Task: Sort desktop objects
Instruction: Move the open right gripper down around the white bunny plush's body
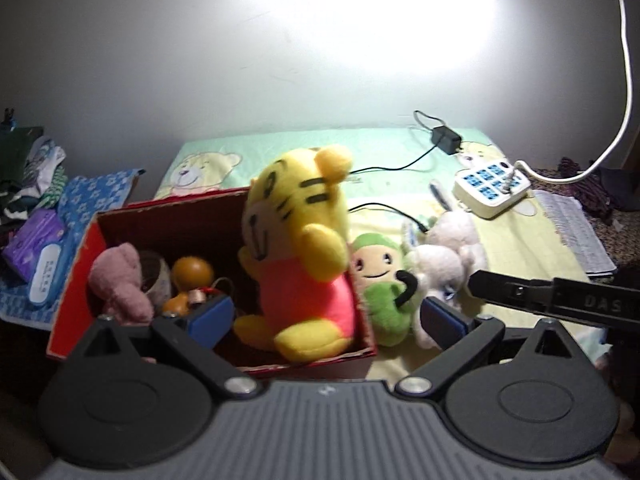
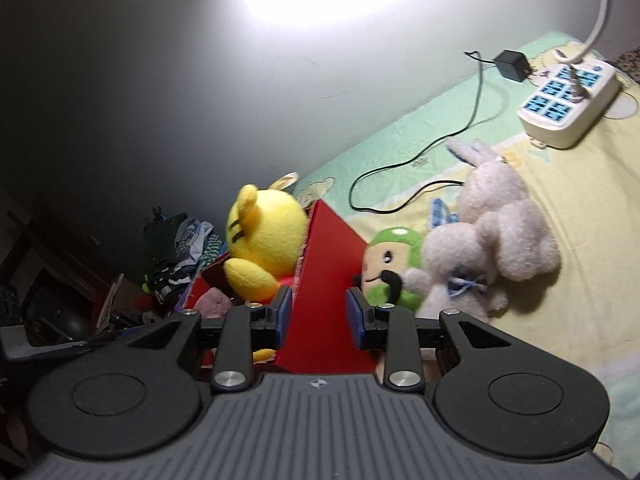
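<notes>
A yellow tiger plush (image 1: 296, 240) in a pink outfit sits upright in the right end of the red box (image 1: 76, 276), leaning on its right wall. My left gripper (image 1: 328, 322) is open wide just in front of it, and its blue pads touch nothing. A pink plush (image 1: 120, 280) and a wooden gourd toy (image 1: 190, 276) lie in the box's left part. A green plush (image 1: 380, 276) and a white rabbit plush (image 1: 444, 256) lie outside, right of the box. My right gripper (image 2: 321, 314) is open and faces the red box (image 2: 328, 264) wall, with the tiger (image 2: 264, 240) behind it.
A white power strip (image 1: 490, 188) with a thick white cord, a black adapter (image 1: 445, 140) and thin black cables lie on the bear-print cloth (image 1: 280, 144) at the back. Clothes (image 1: 36, 168) and a purple pack (image 1: 36, 252) sit left of the box. A dark finger (image 1: 520, 292) of the right gripper reaches in beside the rabbit.
</notes>
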{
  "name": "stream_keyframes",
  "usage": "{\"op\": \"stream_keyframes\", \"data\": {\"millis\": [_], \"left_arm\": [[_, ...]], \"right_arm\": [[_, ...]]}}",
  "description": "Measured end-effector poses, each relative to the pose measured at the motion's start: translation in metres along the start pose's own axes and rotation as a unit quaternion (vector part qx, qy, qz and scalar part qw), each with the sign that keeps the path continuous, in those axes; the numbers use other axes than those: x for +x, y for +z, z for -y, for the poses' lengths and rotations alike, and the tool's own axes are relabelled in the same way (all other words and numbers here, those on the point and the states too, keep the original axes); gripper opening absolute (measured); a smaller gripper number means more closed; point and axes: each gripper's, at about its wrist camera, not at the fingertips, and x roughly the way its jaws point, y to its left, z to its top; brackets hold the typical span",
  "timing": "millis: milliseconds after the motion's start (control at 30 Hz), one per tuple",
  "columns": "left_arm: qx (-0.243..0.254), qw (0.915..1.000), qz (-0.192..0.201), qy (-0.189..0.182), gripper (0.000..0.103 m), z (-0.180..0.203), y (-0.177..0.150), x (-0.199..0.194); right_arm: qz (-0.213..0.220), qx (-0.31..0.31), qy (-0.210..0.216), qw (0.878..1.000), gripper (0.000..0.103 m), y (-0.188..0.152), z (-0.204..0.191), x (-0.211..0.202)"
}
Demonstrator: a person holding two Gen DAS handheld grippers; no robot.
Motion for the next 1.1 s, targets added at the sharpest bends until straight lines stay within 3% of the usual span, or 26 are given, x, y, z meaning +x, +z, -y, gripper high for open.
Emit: {"op": "stream_keyframes", "data": {"millis": [233,467,667,900,1033,1100], "left_arm": [[0.049,0.9957,-0.018,-0.077,0.100,0.055,0.001,0.017],[0.066,0.9892,-0.041,-0.125,0.100,0.089,-0.001,0.049],[0.051,0.9868,-0.054,-0.144,0.100,0.097,0.000,0.075],[0.044,0.9865,-0.076,-0.138,0.100,0.100,-0.004,0.095],[0.049,0.9870,-0.081,-0.130,0.100,0.102,-0.005,0.101],[0.050,0.9871,-0.085,-0.126,0.100,0.103,-0.005,0.105]], "right_arm": [[0.023,0.041,-0.058,0.997,0.034,0.011,0.047,-0.015],[0.018,-0.018,-0.096,0.995,0.034,0.034,0.071,-0.006],[0.003,-0.085,-0.076,0.993,0.039,0.067,0.073,0.018],[-0.068,-0.170,0.015,0.983,0.038,0.079,0.052,0.075],[-0.104,-0.153,0.006,0.983,0.038,0.081,0.064,0.110],[-0.111,-0.131,-0.012,0.985,0.033,0.083,0.076,0.114]]}}
